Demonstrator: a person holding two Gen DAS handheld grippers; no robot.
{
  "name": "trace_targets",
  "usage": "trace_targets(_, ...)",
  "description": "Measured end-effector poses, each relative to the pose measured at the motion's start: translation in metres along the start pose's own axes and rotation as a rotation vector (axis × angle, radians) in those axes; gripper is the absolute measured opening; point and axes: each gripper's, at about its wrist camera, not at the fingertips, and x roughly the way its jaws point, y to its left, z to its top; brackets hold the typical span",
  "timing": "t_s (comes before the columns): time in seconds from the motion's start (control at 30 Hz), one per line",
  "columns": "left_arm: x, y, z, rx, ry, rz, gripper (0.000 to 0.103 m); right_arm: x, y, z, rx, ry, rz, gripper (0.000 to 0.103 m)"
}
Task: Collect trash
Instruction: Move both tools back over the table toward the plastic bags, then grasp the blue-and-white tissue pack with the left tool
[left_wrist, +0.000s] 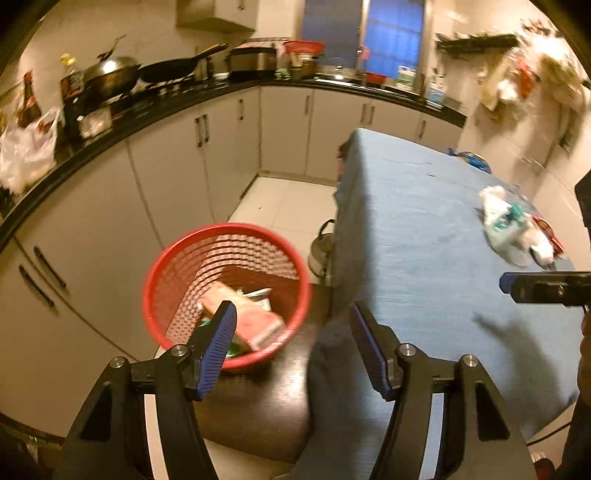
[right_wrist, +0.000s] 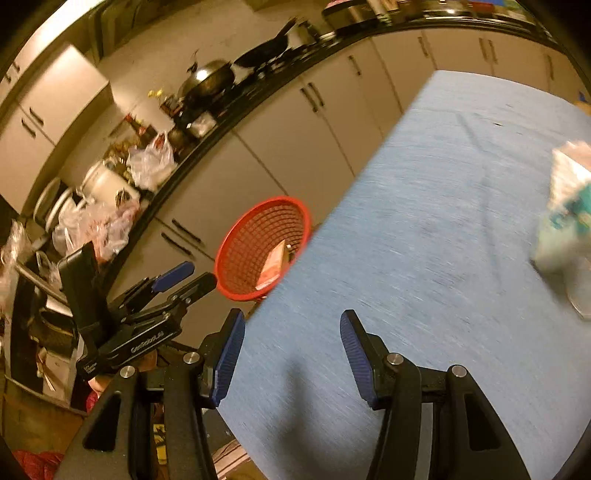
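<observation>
The left claw (left_wrist: 291, 314) stood open with nothing between its blue ribbed pads, hanging over the corner where the blue-clothed bench (left_wrist: 424, 236) met a dark stool (left_wrist: 258, 398). On that stool sat a red mesh wastebasket (left_wrist: 155, 291), just beside the bench's edge. Inside it lay a pink carton (left_wrist: 255, 321) along with some white and green scraps, too blurred to name.

The right claw (right_wrist: 291, 325) was likewise open and empty, poised above the near part of the blue cloth. Its view showed the left claw off to the left, beside the basket, with jaws parted.

The trash left on the bench was a crumpled white and teal wrapper (left_wrist: 502, 218), touching a red wrapper (left_wrist: 550, 230) and some white plastic, all lying near the bench's far right side, well apart from both claws and from the basket. A black countertop (left_wrist: 122, 122) with a wok (left_wrist: 110, 75) and plastic bags (left_wrist: 26, 151) ran along the wall behind.
</observation>
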Motion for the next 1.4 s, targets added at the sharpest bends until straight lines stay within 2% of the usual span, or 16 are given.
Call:
trace_targets(0.4,-0.013,-0.091,0.006,0.154,-0.003,-0.064,0.065,-0.086,-0.083,-0.029,0.184,-0.162,-0.014,0.058)
trace_targets(0.63,-0.01,-0.151,0.011,0.246,0.001,-0.12,0.065,-0.134,-0.123,-0.048,0.277,-0.276,-0.107,0.058)
trace_targets(0.7,-0.008,-0.168,0.014,0.279,-0.001,-0.132,0.068,-0.145,-0.136,-0.053,0.306,-0.296,-0.109,0.058)
trace_targets(1.03,0.023,-0.257,0.042,0.425,-0.003,-0.191,0.069,-0.171,-0.17,-0.077,0.376,-0.332,-0.098,0.058)
trace_targets(1.4,0.077,-0.318,0.08,0.465,-0.003,-0.219,0.069,-0.186,-0.194,-0.092,0.421,-0.353,-0.096,0.059)
